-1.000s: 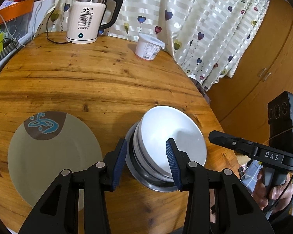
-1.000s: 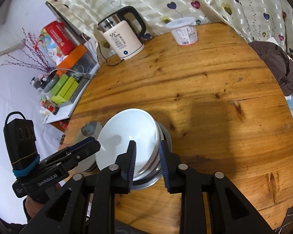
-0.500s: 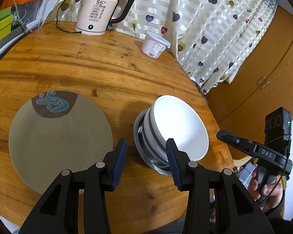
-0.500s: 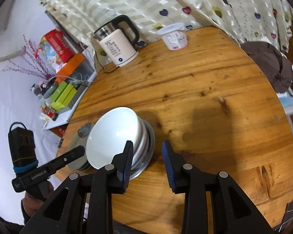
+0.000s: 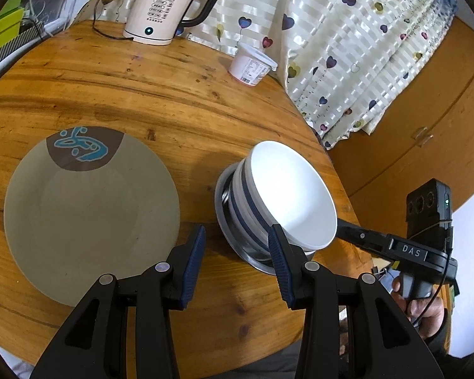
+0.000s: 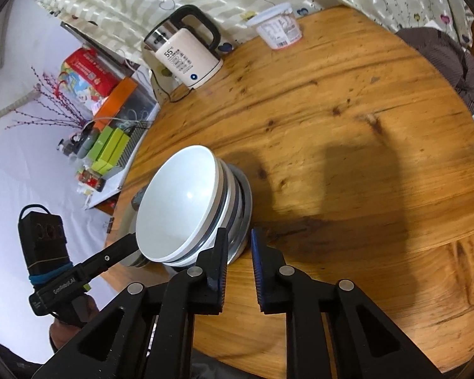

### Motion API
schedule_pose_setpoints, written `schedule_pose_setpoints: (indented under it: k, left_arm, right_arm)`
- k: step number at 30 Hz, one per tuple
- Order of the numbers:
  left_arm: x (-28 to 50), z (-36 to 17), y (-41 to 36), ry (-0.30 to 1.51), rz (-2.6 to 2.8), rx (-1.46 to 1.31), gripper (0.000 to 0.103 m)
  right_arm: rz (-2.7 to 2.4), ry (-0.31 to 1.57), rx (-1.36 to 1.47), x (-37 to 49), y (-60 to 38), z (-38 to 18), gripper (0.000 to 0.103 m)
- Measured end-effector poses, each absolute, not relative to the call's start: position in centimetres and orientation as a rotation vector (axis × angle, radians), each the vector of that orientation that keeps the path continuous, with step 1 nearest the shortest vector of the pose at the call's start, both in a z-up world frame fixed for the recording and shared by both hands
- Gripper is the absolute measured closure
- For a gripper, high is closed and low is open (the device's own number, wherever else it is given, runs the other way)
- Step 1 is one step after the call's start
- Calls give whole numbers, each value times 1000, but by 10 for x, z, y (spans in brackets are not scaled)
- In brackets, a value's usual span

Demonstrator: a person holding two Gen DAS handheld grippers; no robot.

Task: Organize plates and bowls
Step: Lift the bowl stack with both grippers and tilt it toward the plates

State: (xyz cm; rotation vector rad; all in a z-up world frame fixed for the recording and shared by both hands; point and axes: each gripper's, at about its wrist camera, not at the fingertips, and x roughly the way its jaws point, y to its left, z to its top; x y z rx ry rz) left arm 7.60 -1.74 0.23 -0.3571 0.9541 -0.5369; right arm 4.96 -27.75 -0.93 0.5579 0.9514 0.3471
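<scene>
Judging from how things lie, the stacking of the bowls looks finished: the white bowl (image 5: 292, 194) sits nested on top of the bowl stack (image 5: 240, 208), which rests in a metal dish (image 5: 233, 243) near the near right edge of the round wooden table (image 5: 142, 88). The large grey plate (image 5: 88, 205) lies flat and alone to the left of the stack, apart from it, with its blue and brown mark turned to the far side. The left gripper (image 5: 235, 254) hovers over the near edge, between plate and stack; its jaws are spread wide and hold nothing, though its right finger overlaps the stack in the picture and contact cannot be told. The right gripper (image 6: 239, 263) is just at the near side of the stack, its jaws parted by a narrow gap and also empty. The next step is probably to bring the plate and the bowls into one tidy group, and this asks for a grip on a thin rim, so a finger must go under the edge of the plate, which lies close on the wood. The bowls are round, so there is no long axis in plan; the axis of the stack seems to stand upright with the mouths open upward, although the fisheye view makes it look leaning to the right. The kettle (image 5: 164, 6) and a plastic tub (image 5: 251, 68) stand at the far side, well apart.
</scene>
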Motion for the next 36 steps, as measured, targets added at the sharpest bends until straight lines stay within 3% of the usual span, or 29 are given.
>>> schedule_pose_setpoints:
  k: [21, 36]
  left_arm:
    - [84, -11, -20, 1001, -537, -393, 61]
    - [91, -15, -30, 1017, -585, -431, 61]
  right_arm:
    - [412, 981, 681, 60, -285, -31, 101]
    - [400, 987, 748, 58, -302, -35, 98]
